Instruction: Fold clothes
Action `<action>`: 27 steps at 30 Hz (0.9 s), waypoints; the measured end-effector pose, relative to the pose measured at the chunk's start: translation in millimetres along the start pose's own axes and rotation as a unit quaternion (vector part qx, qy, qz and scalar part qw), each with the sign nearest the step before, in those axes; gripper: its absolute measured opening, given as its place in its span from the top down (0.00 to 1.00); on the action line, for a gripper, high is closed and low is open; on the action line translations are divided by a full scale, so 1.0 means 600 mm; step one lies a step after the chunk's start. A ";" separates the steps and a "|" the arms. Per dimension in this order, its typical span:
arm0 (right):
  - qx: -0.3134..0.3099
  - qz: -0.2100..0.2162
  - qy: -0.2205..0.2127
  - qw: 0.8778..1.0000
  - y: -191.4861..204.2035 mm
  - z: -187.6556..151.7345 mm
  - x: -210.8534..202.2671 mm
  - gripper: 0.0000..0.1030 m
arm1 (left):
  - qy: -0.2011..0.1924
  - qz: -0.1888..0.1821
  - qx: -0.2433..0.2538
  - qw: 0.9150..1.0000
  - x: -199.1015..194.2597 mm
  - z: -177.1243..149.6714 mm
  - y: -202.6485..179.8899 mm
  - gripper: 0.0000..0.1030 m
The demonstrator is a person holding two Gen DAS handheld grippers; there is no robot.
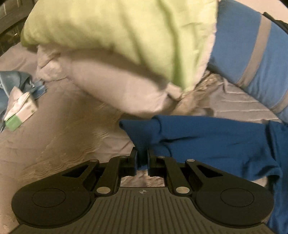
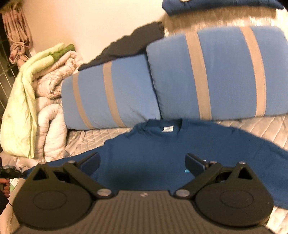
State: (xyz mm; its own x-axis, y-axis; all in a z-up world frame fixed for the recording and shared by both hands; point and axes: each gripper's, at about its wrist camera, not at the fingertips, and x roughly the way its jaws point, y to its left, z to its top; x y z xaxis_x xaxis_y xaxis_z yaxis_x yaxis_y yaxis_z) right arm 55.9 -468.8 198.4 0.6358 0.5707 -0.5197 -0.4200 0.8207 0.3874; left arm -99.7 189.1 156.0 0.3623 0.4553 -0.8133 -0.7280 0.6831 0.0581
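A dark blue T-shirt (image 2: 153, 149) lies spread on the quilted bed, its collar and white tag (image 2: 167, 128) toward the pillows. My right gripper (image 2: 142, 162) hovers open just above the shirt's chest, nothing between its fingers. In the left wrist view my left gripper (image 1: 142, 158) is shut on a bunched edge of the same blue T-shirt (image 1: 207, 136), likely a sleeve, lifted off the bed. The cloth trails away to the right and hangs down past the gripper's right side.
Two blue pillows with grey stripes (image 2: 216, 72) lean against the wall behind the shirt. A rolled pale quilt with a light green cover (image 1: 108, 36) fills the left. A tissue box (image 1: 19, 109) and bluish clothing (image 1: 12, 79) lie at the far left. A folded blue garment (image 2: 216, 5) sits above the pillows.
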 end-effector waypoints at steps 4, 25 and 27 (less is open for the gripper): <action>-0.019 -0.022 -0.016 0.999 -0.007 0.008 -0.036 0.00 | 0.003 0.019 -0.004 1.000 0.010 -0.009 0.034 0.90; -0.040 -0.059 -0.026 0.997 -0.051 -0.023 -0.109 0.00 | 0.026 -0.039 -0.133 0.990 0.085 -0.122 0.157 0.70; -0.039 -0.057 -0.034 0.997 -0.056 -0.021 -0.111 0.00 | 0.007 -0.070 -0.143 0.987 0.064 -0.133 0.154 0.61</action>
State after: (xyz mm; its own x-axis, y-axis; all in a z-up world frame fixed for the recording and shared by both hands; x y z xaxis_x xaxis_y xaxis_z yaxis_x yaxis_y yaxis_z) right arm 19.1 -533.9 210.5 0.7234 0.4727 -0.5033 -0.3900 0.8812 0.2672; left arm -199.5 224.5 83.9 0.4644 0.3585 -0.8099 -0.8066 0.5489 -0.2195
